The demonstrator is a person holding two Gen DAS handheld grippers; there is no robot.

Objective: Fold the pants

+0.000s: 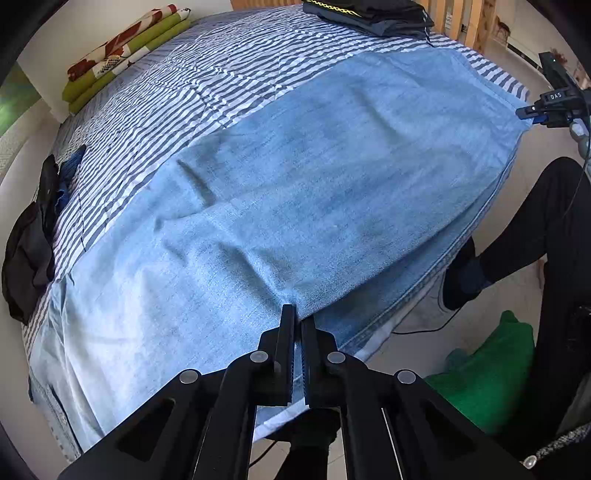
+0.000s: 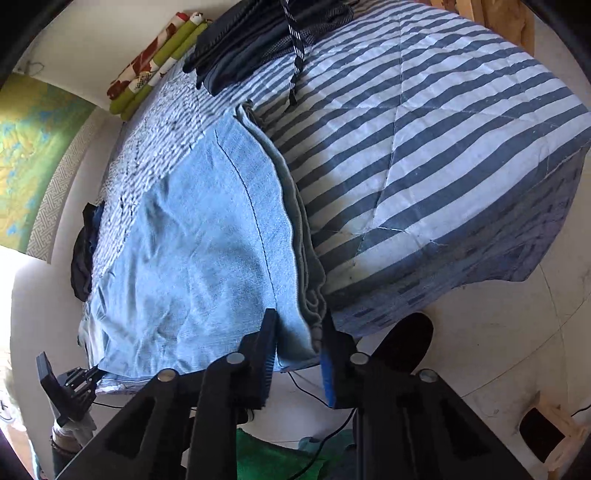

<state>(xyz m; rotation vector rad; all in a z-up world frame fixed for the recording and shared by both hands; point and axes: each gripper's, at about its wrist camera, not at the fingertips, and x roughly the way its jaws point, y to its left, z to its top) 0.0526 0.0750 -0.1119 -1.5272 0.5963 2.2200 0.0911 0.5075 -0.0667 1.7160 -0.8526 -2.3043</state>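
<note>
Down at the bottom centre of the left wrist view, the left gripper (image 1: 298, 321) has its two black fingers pressed nearly together, pinching the near edge of the light blue jeans (image 1: 295, 184) where the denim hangs over the side of the bed. In the right wrist view, the right gripper (image 2: 298, 325) sits at the bottom centre with its fingers set apart, one on either side of the stacked hem ends of the jeans (image 2: 207, 251); the fabric lies between them, but I cannot tell whether the pads actually press on it. The jeans are spread flat across the striped bedcover (image 1: 207, 85), filling the middle of the left view from lower left to upper right, with one layer laid over another along the edge seen in the right view. The right gripper also shows small at the right edge of the left view, at the far corner of the denim, and the left gripper appears at the lower left of the right view, at the other end. At the top of the left view lies a stack of dark folded clothes (image 1: 373, 14). A heap of dark garments (image 1: 29, 243) rests at the left edge, and a folded green and red floral blanket (image 1: 122, 48) sits in the upper left. A green cloth (image 1: 491, 376) lies on the floor at lower right.
</note>
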